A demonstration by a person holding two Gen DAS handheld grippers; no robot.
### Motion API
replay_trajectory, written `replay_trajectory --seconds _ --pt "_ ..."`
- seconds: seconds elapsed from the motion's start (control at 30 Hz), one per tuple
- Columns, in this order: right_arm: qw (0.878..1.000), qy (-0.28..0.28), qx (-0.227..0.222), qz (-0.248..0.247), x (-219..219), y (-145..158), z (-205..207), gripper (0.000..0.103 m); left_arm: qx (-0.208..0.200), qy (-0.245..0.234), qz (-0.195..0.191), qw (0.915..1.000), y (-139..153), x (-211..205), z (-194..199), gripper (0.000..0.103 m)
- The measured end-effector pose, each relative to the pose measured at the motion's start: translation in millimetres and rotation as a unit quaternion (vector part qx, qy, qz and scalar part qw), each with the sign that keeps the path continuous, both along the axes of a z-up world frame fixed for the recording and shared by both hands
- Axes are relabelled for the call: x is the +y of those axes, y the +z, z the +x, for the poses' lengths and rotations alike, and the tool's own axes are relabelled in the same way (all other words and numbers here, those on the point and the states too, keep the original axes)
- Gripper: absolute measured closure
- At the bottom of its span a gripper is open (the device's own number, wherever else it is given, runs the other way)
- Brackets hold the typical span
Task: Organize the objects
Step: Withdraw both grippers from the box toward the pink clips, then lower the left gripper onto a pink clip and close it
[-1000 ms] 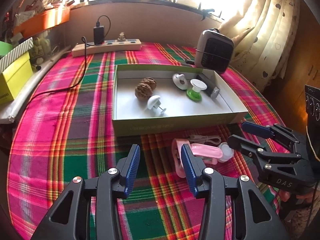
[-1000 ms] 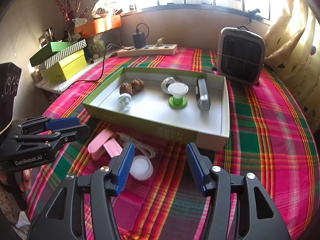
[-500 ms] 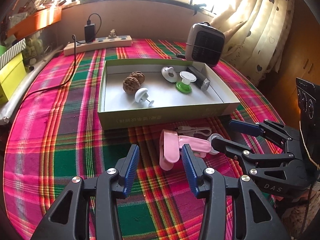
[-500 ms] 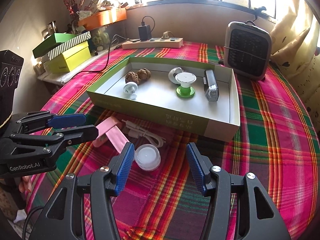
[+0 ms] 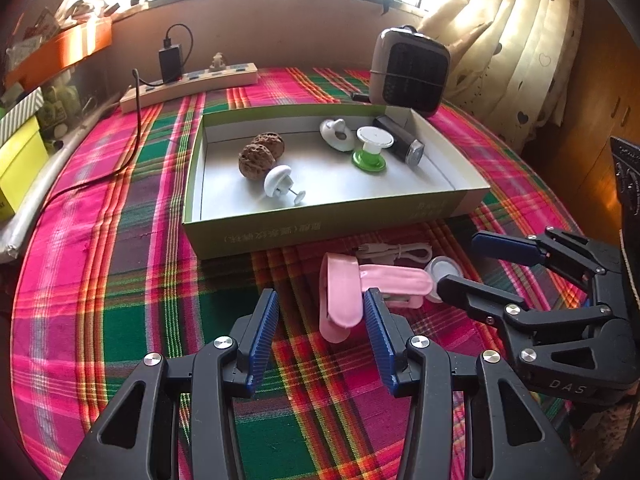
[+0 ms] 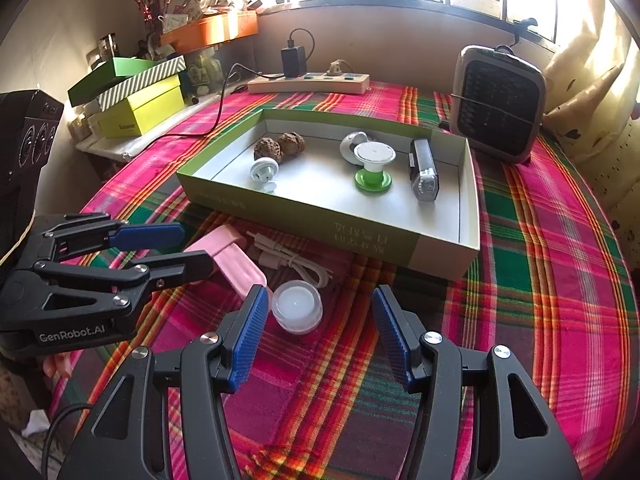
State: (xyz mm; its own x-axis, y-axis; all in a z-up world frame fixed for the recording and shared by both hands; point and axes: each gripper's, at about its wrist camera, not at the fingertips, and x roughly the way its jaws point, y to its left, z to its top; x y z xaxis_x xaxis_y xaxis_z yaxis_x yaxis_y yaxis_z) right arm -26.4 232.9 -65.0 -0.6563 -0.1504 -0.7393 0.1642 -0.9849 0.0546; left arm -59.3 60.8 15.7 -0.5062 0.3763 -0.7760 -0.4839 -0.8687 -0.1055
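Both claws, left claw (image 5: 320,336) and right claw (image 6: 320,332), are hovering open and empty; right is lining up on the small translucent white plastic tea-light candle (image 6: 297,306) (next: lower, close, lift into the shallow green cardboard box (image 6: 440,254)).

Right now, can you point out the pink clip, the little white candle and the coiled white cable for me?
pink clip (image 5: 340,296): left wrist view, on its broad flat handle.
little white candle (image 6: 297,307): right wrist view, on its round top.
coiled white cable (image 6: 294,262): right wrist view, on the bundled middle.
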Motion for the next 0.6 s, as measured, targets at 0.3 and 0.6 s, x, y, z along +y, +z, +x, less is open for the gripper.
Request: replay_trajectory --seconds 0.3,0.6 --pt "1.0 0.004 -0.016 0.021 -5 -8 -4 0.048 -0.001 0.01 -0.012 0.9999 -4 0 -8 0.06" --pt "0.999 0.003 -0.029 0.027 -5 -12 -10 0.048 0.001 0.011 -0.023 0.9997 -6 3 -14 0.06"
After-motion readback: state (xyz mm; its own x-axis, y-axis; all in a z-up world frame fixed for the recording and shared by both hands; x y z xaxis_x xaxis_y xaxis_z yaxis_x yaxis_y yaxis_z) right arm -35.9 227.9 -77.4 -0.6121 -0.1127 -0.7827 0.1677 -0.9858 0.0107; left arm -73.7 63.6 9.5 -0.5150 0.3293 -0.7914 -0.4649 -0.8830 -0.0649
